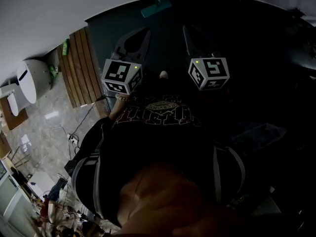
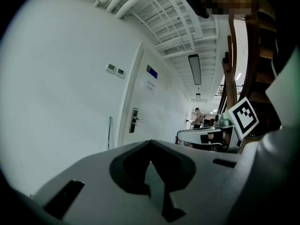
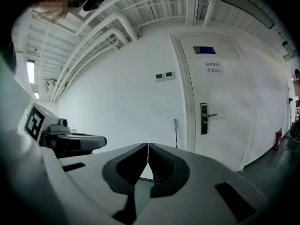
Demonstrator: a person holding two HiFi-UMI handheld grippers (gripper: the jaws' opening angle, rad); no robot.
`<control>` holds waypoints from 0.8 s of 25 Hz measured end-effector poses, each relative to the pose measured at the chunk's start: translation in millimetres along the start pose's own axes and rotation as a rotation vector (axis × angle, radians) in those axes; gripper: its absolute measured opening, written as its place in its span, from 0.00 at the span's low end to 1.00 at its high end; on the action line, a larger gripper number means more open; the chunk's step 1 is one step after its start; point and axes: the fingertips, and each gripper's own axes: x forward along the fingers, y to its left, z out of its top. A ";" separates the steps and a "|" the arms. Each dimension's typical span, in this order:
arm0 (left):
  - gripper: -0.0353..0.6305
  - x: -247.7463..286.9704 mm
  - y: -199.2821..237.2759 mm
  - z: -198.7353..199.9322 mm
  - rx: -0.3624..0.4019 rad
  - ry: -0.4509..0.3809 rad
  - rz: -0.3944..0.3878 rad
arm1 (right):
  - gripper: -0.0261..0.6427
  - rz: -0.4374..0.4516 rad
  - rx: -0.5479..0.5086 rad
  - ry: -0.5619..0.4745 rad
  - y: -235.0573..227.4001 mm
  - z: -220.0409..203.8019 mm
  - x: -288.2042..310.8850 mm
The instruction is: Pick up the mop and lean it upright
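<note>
Closest in, you've got both grippers held out in front of your black shirt, side by side and tipped slightly down over the dark floor. Your left gripper is clenched, with its tips meeting and nothing between them. Same deal with your right gripper: jaws pressed together along one thin seam, holding nothing. So neither one is on the mop, which is out past both sets of tips, well apart from them, and roughly lined up with the gap between the two grippers. Looks-wise it's got a flat teal head sitting on the floor right at the foot of the white wall, with a skinny pole going straight up from it. From the gripper views that pole reads as a thin pale stick standing upright against the wall, just left of the white door. Can't make out any finer detail on it, it's too small. Off to your left there's a wooden slatted panel on the floor.
</note>
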 end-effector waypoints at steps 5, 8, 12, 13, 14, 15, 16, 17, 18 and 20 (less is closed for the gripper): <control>0.12 -9.4 18.9 -2.1 0.001 0.016 -0.024 | 0.07 -0.011 -0.014 0.011 12.2 1.0 17.3; 0.12 -14.8 29.8 -1.9 0.006 0.018 -0.020 | 0.07 -0.033 -0.018 0.022 17.3 -1.6 25.6; 0.12 -23.0 46.1 -6.1 0.013 0.032 -0.043 | 0.07 -0.051 -0.036 0.013 31.5 -3.1 37.8; 0.12 -24.4 50.2 -7.6 0.013 0.036 -0.050 | 0.07 -0.056 -0.041 0.014 34.9 -3.6 40.6; 0.12 -25.4 54.1 -8.5 0.012 0.039 -0.055 | 0.07 -0.062 -0.045 0.017 37.7 -3.9 43.1; 0.12 -25.6 58.1 -8.6 0.010 0.041 -0.058 | 0.07 -0.065 -0.048 0.021 39.8 -4.0 45.5; 0.12 -25.0 62.3 -8.3 0.006 0.041 -0.058 | 0.07 -0.065 -0.050 0.024 41.3 -3.7 48.1; 0.12 -23.9 66.6 -7.7 0.002 0.042 -0.056 | 0.07 -0.064 -0.051 0.026 42.2 -3.5 51.1; 0.12 -22.0 71.0 -6.8 -0.002 0.041 -0.054 | 0.07 -0.062 -0.053 0.027 42.1 -3.1 54.4; 0.12 -15.3 79.7 -4.2 0.000 0.041 -0.048 | 0.07 -0.067 -0.055 0.030 38.0 -1.0 62.4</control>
